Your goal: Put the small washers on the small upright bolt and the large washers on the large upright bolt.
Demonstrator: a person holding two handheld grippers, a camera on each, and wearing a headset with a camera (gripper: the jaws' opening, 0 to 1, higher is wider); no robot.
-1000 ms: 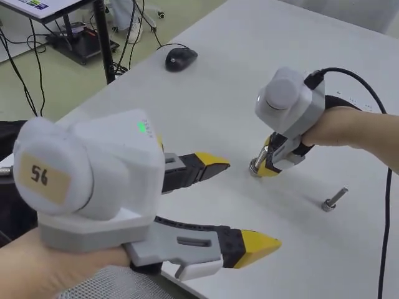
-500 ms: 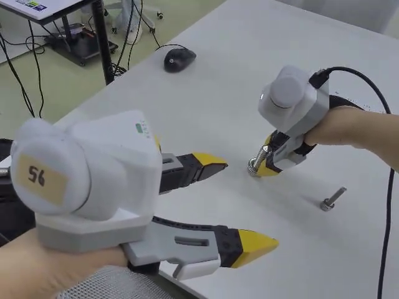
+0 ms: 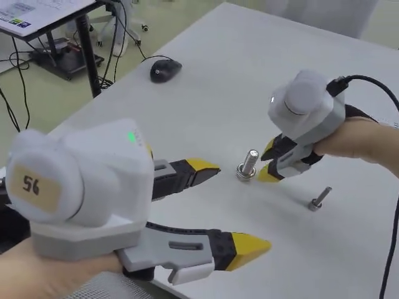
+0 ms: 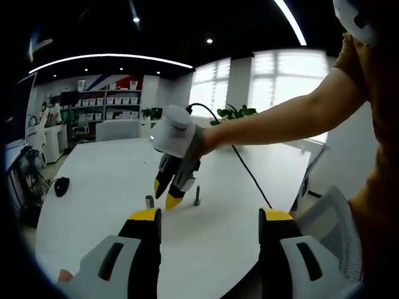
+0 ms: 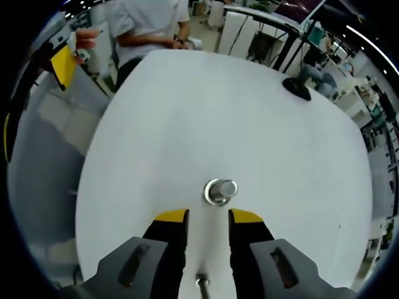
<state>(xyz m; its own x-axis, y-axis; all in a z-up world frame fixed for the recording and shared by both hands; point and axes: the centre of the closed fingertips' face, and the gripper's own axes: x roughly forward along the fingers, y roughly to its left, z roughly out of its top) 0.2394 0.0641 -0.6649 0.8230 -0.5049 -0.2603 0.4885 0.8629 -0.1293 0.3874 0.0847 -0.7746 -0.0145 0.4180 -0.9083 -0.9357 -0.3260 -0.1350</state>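
The large bolt (image 3: pixel 248 163) stands upright on the white table (image 3: pixel 218 93), with a metal ring around its foot. Just right of it, my right gripper (image 3: pixel 268 162) hangs open with nothing between its yellow-tipped jaws; the tips point down at the table, a short gap from the bolt. From above, the same large bolt (image 5: pixel 220 190) lies just ahead of my right gripper (image 5: pixel 209 217). The small bolt (image 3: pixel 318 200) stands further right. My left gripper (image 3: pixel 230 205) is open and empty near the table's front edge. It faces the large bolt (image 4: pixel 149 200) and the small bolt (image 4: pixel 197 195).
A black mouse (image 3: pixel 165 70) lies at the far left of the table. A black cable (image 3: pixel 374 84) runs from the right gripper. A cart with wires (image 3: pixel 56 37) stands on the floor beyond the table's left edge. A person in white (image 5: pixel 153 25) stands at the far end.
My right gripper has drawn back to the right, off the large bolt, which now stands free. The left gripper keeps its place. The head camera has shifted a little.
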